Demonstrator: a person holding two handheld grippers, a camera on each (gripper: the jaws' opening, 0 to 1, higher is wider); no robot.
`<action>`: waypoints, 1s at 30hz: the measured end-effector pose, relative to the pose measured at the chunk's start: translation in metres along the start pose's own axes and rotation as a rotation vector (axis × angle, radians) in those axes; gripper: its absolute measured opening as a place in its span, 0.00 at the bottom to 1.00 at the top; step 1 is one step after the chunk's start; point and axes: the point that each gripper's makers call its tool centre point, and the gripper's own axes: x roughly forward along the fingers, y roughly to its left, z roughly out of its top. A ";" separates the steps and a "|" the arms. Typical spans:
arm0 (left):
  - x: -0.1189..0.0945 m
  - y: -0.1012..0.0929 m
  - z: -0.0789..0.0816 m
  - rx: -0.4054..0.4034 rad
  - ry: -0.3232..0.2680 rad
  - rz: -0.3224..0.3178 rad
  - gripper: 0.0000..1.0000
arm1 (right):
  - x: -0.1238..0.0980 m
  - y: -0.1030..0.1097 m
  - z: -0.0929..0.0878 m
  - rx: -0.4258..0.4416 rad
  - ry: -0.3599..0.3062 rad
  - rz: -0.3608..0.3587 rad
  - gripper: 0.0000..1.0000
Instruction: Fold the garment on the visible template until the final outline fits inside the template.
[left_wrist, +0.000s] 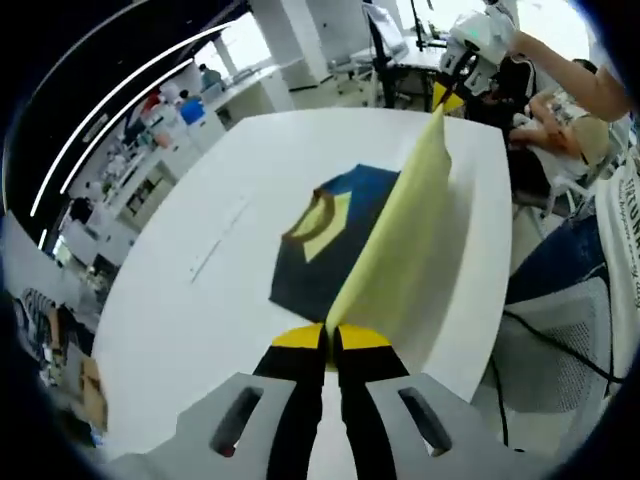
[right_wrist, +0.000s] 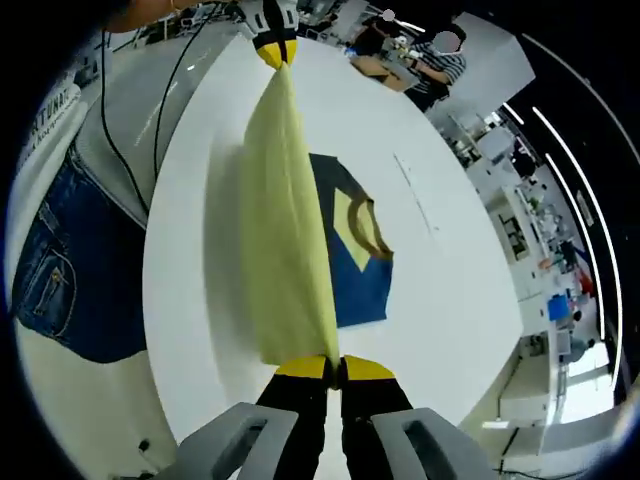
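A navy garment (left_wrist: 310, 265) with a yellow neck panel lies flat on the white table (left_wrist: 200, 300). Its pale yellow part (left_wrist: 400, 230) is lifted off the table and stretched taut between both grippers. My left gripper (left_wrist: 328, 340) is shut on the near end of that yellow fabric. The right gripper (left_wrist: 455, 85) pinches the far end, up high. In the right gripper view the right gripper (right_wrist: 335, 368) is shut on the yellow fabric (right_wrist: 290, 240), and the left gripper (right_wrist: 275, 45) holds the other end. The navy part (right_wrist: 355, 265) lies beside the raised sheet. A faint thin line (left_wrist: 220, 238) marks the table.
A person in jeans (right_wrist: 70, 260) and a white shirt stands at the table's edge, behind the raised fabric. A black cable (right_wrist: 130, 140) hangs by that edge. People sit at desks (right_wrist: 420, 60) beyond the table. Shelves and benches (left_wrist: 150, 140) line the far side.
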 end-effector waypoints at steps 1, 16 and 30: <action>0.002 0.007 0.003 -0.021 -0.007 0.023 0.01 | 0.001 -0.002 0.000 -0.004 0.002 -0.005 0.00; 0.024 0.044 0.013 -0.049 -0.012 0.111 0.01 | 0.023 -0.047 0.005 0.029 0.019 -0.139 0.00; 0.072 0.078 0.010 -0.073 0.008 0.182 0.01 | 0.071 -0.074 -0.005 0.041 0.009 -0.188 0.00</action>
